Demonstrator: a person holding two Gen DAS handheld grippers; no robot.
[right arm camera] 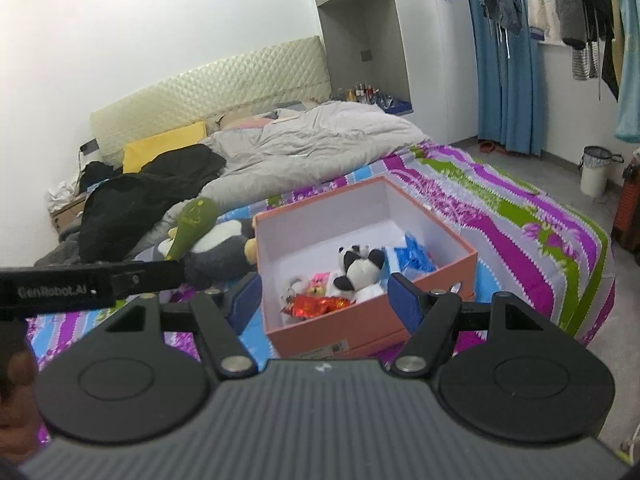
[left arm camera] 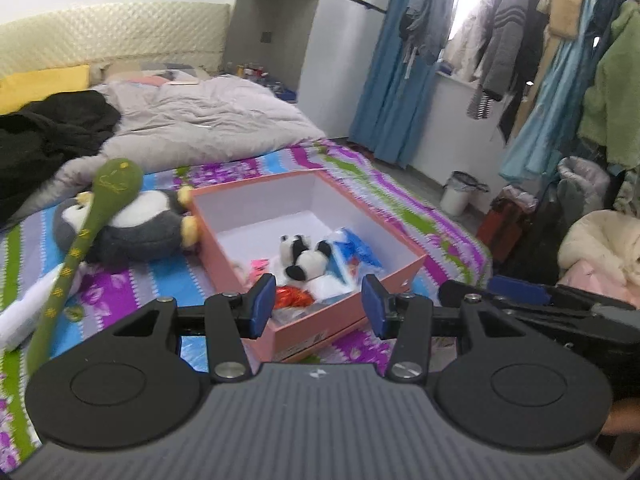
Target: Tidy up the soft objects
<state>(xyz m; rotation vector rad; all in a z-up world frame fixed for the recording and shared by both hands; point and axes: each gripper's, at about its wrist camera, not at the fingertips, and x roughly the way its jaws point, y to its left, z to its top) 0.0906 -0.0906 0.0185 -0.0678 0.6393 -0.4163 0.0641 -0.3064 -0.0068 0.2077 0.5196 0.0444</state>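
Sitting on the striped bedsheet [left arm camera: 132, 292] is the open pink box [left arm camera: 404, 268], and both grippers hang in front of its near corner with nothing in them. From the left wrist camera, the left gripper [left arm camera: 318, 304] has its blue pads spread apart, framing the near end of the box without touching anything. Same deal on the other side: the right gripper [right arm camera: 324, 300] has its pads spread even wider, with the box's near corner showing between them, not pinched. Inside the box, the panda plush [left arm camera: 302, 258] lies toward the near end, with a blue-and-white packet [left arm camera: 354, 252] at its 3 o'clock, something shiny red and orange [left arm camera: 292, 298] at its 6 o'clock, and a small pink thing [left arm camera: 260, 266] at about 9 o'clock that's too blurry to tell. Outside the box, at its 9 o'clock and touching the wall, a grey-and-white penguin plush [left arm camera: 144, 228] lies on the sheet, and a long green plush stick [left arm camera: 80, 252] lies tilted across it, fat end up at 12. Farther back there's a rumpled grey duvet [left arm camera: 208, 120] at 12 o'clock and a black garment [left arm camera: 48, 132] at roughly 10. A white bin [right arm camera: 595, 172] stands on the floor at 2 o'clock in the right wrist view.
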